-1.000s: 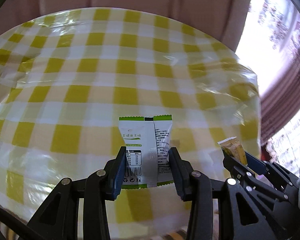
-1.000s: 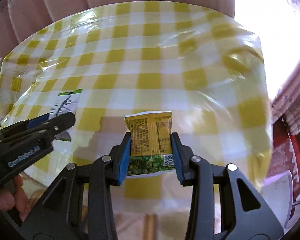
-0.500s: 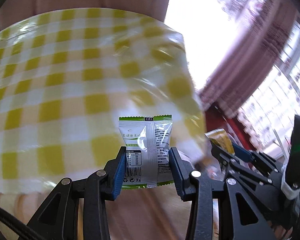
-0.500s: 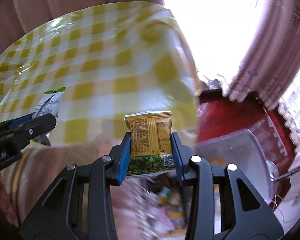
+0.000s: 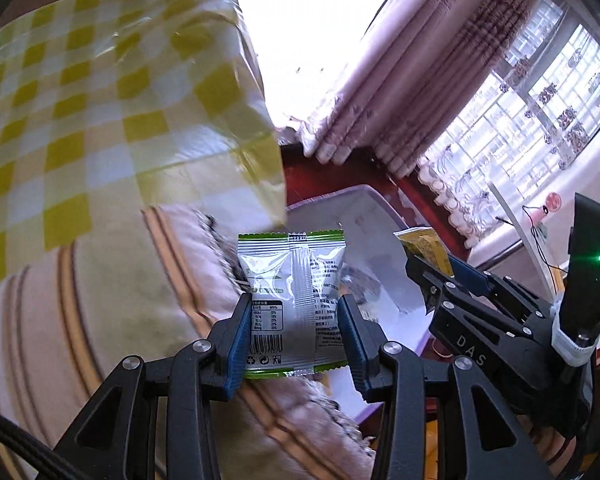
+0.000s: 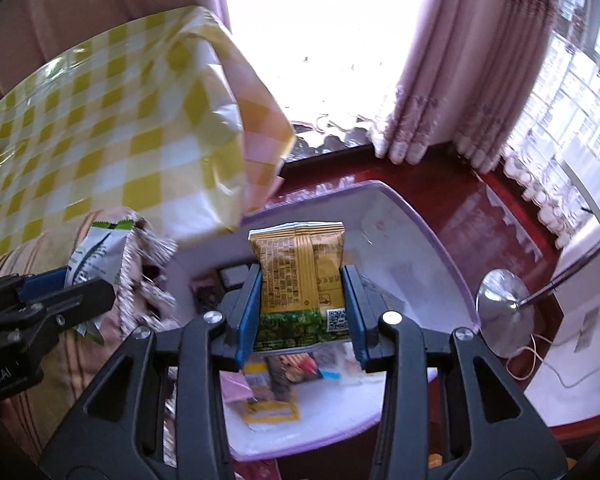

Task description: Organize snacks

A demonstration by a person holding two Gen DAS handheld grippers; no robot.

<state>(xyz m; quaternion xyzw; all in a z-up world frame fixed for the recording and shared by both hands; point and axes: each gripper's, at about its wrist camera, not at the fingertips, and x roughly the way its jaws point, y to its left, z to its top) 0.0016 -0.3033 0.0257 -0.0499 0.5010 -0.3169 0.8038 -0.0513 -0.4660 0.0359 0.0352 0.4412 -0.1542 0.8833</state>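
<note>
Overhanging a striped cloth (image 5: 100, 320), checked tablecloth (image 5: 100, 100); pink curtains (image 6: 480, 60) behind

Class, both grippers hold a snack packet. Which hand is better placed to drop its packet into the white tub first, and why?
Probably the right gripper: its yellow packet hangs over the white tub, while the left gripper and its silver-green packet sit partly over the striped cloth.

Both wrist cams look steeply down, close, sharing white bin (image 6: 440, 240).
</note>
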